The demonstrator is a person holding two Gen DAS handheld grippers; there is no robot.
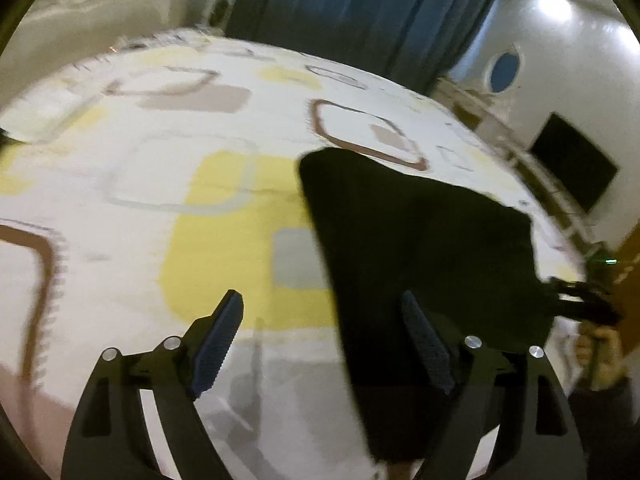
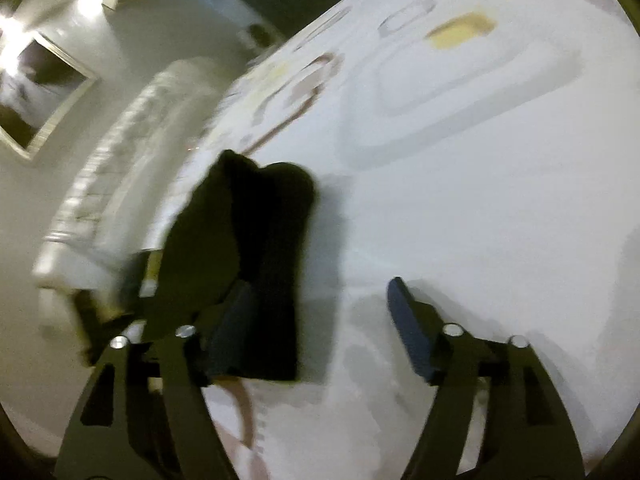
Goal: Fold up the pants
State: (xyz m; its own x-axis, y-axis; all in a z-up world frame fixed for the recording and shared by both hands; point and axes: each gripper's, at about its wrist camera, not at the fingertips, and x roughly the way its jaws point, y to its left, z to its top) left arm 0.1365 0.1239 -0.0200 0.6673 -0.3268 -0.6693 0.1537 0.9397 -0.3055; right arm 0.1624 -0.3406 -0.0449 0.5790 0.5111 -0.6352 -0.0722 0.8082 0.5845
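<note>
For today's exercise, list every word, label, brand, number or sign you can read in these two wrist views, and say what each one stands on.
None: no readable text in either view.
Black pants: plain dark cloth, no label showing.
Patterned bedspread: only yellow, brown and grey shapes, no letters.
Framed picture on the wall: blurred, nothing legible.
Dark screen: blank.
Left claw and right claw: no markings visible.

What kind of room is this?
Probably a bedroom: the black pants lie on a bed with a patterned bedspread, dark curtains hang behind it, and a framed picture hangs on the wall.
</note>
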